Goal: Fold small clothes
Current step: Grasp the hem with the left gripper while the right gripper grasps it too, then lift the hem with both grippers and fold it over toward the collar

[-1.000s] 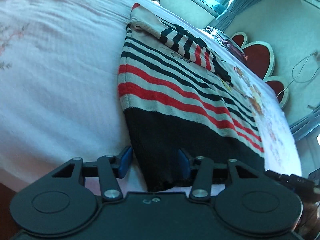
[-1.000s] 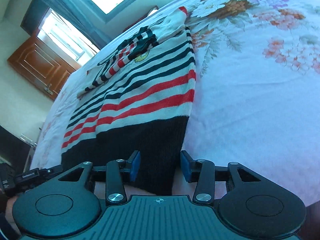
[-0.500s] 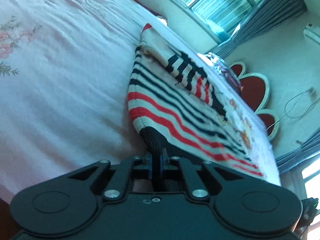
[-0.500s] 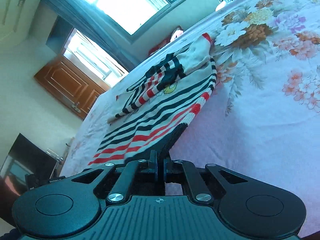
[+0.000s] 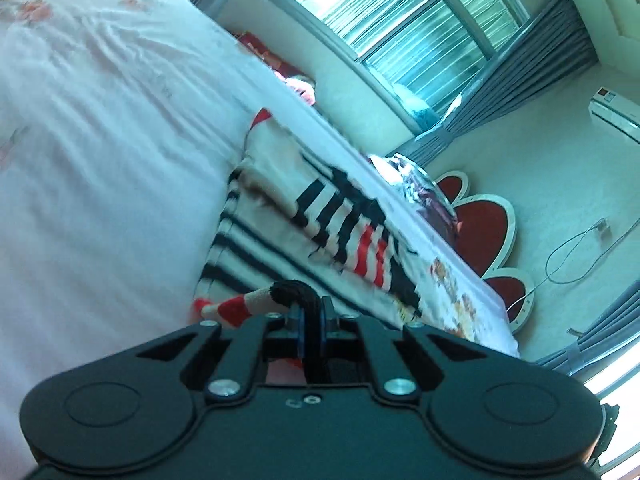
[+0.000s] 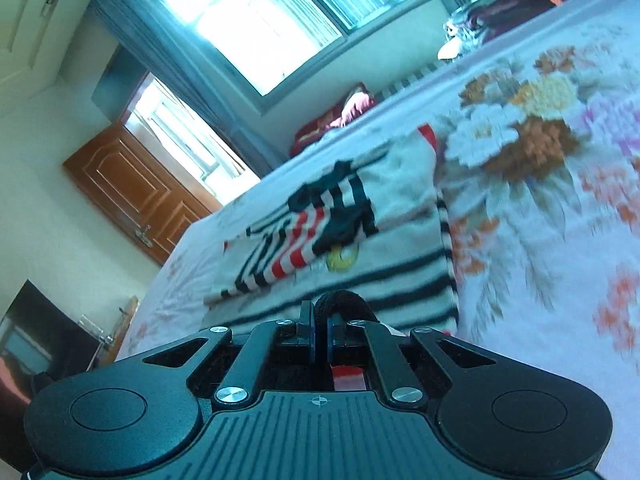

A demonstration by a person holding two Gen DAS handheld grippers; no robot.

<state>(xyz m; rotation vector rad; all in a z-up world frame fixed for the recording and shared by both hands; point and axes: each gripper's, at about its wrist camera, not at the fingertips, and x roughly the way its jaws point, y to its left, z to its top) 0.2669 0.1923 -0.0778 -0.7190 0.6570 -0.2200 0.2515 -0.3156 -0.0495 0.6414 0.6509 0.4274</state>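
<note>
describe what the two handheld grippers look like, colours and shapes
Both are matte black plastic: the left gripper and right gripper have two round discs, silver screws on angled linkage bars and blue-padded fingers. The right one's body is ribbed with a small crosshair mark.

left gripper + right gripper: closed on sweater hem | hem lifted, carried over body

Cream sweater striped black and red with black hem, white bedspread with orange flowers, brown door
</note>
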